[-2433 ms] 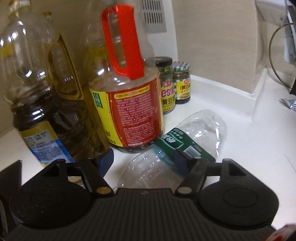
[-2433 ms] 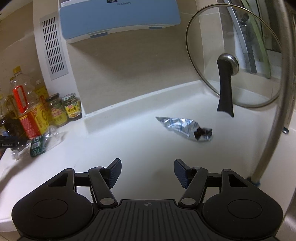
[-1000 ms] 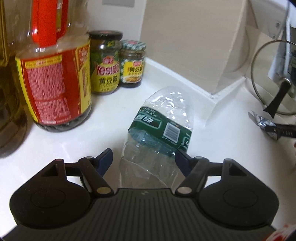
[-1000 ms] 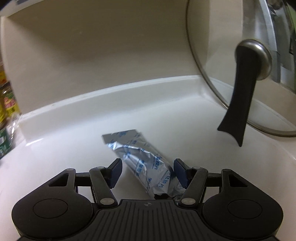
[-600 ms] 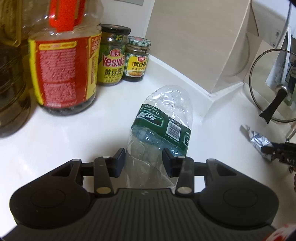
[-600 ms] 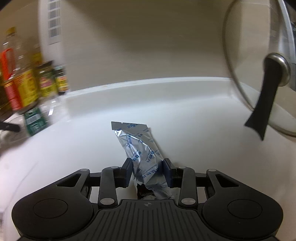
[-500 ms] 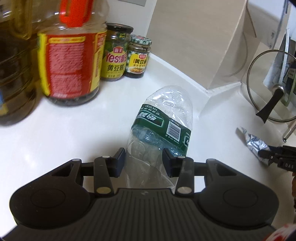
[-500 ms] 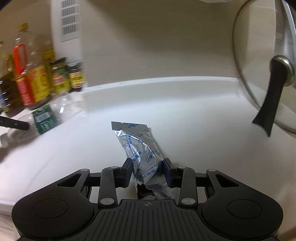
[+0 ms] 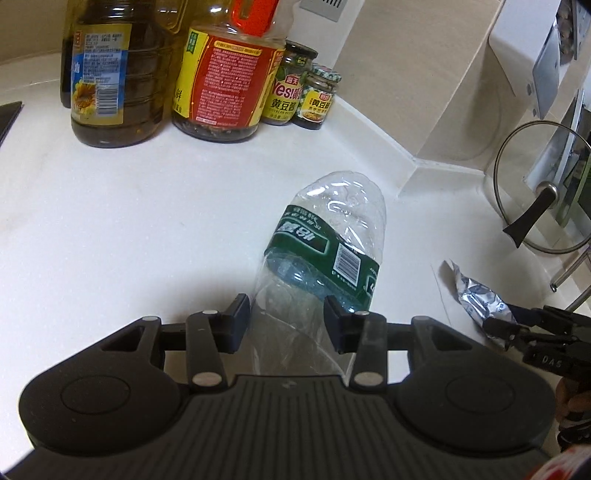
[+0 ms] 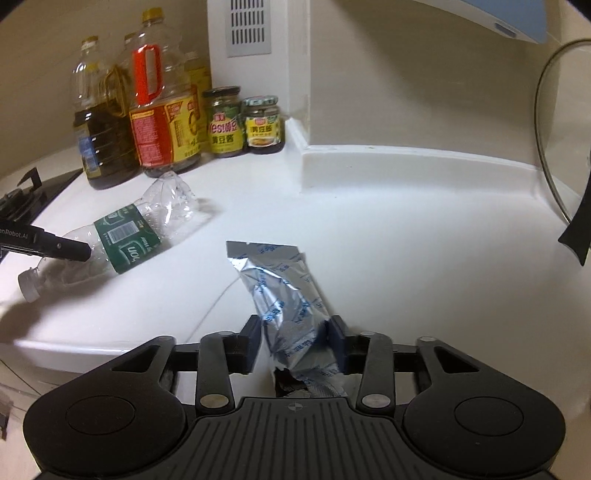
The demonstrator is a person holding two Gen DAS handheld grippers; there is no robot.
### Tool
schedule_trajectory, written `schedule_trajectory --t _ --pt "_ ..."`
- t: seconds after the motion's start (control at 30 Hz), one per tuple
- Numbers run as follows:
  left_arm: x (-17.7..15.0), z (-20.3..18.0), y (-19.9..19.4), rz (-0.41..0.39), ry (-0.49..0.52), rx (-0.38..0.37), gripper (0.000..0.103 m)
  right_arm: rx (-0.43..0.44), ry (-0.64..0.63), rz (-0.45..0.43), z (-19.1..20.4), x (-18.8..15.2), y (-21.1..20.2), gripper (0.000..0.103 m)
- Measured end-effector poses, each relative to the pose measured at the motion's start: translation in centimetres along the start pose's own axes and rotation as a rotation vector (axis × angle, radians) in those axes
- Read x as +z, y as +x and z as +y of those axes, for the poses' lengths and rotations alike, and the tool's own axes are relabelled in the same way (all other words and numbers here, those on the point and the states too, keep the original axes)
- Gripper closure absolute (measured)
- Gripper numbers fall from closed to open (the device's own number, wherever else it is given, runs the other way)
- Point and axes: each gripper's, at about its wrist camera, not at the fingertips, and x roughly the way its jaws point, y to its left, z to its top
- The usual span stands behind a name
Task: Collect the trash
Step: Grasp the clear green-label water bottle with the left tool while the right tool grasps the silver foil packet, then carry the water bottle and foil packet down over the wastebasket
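Left gripper (image 9: 287,318) is clamped on crushed plastic bottle (image 9: 325,258); right gripper (image 10: 294,344) on foil wrapper (image 10: 284,299). Slip risk is judged: thin bottle wall may buckle, slick foil may slide out.

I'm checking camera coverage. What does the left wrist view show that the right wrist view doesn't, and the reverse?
Only the left wrist view shows the left tongs closed on the crushed bottle from behind, and the lid's knob.

Only the right wrist view shows the bottle's cap, the wall vent, and the right tongs closed on the foil wrapper.

Both show the bottle, wrapper, oil bottles, two sauce jars and the white counter.
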Motion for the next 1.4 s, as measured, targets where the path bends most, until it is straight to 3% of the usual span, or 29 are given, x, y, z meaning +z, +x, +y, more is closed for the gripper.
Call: schedule_trajectory --t 0.03,0.07,0.3,0.33,0.43,0.47,0.73,0.77,0.83,0.9,1.4 --pt "0.1 0.0 0.2 0.000 0.004 0.000 0.062 -0.010 -0.008 -0.002 0.2 0.2 0.1 0.031" --pt "0.3 -0.1 0.4 -0.001 0.008 -0.002 0.061 -0.020 -0.013 -0.010 0.2 0.2 0.2 0.029" --pt "1.0 -1.1 2.1 0.003 0.066 -0.008 0.060 -0.016 -0.001 0.017 0.1 0.4 1.3 0.030" --pt "1.0 -1.3 2.2 0.004 0.080 -0.006 0.060 -0.017 0.004 0.020 0.0 0.3 1.3 0.031" --pt "0.7 -1.9 2.3 0.003 0.120 0.001 0.061 -0.011 0.015 0.023 0.0 0.1 1.5 0.054" --pt "0.7 -2.0 2.3 0.001 0.123 -0.002 0.062 -0.011 0.024 0.020 0.0 0.0 1.4 0.055" --pt "1.1 -2.7 2.1 -0.012 0.129 0.015 0.069 -0.018 0.042 -0.006 0.5 -0.6 0.4 0.058" --pt "1.1 -2.8 1.9 -0.024 0.130 0.010 0.077 -0.017 0.046 -0.010 0.5 -0.7 0.3 0.058" --pt "1.5 -2.8 1.3 -0.030 0.119 -0.011 0.077 -0.018 0.059 -0.018 0.5 -0.8 -0.1 0.058" --pt "1.7 -3.4 1.5 -0.006 0.157 0.029 0.077 -0.015 0.070 -0.022 0.4 -0.8 -0.3 0.058" --pt "1.6 -3.7 1.3 -0.017 0.156 0.025 0.077 -0.027 0.131 -0.048 -0.2 -1.4 -1.4 0.058"
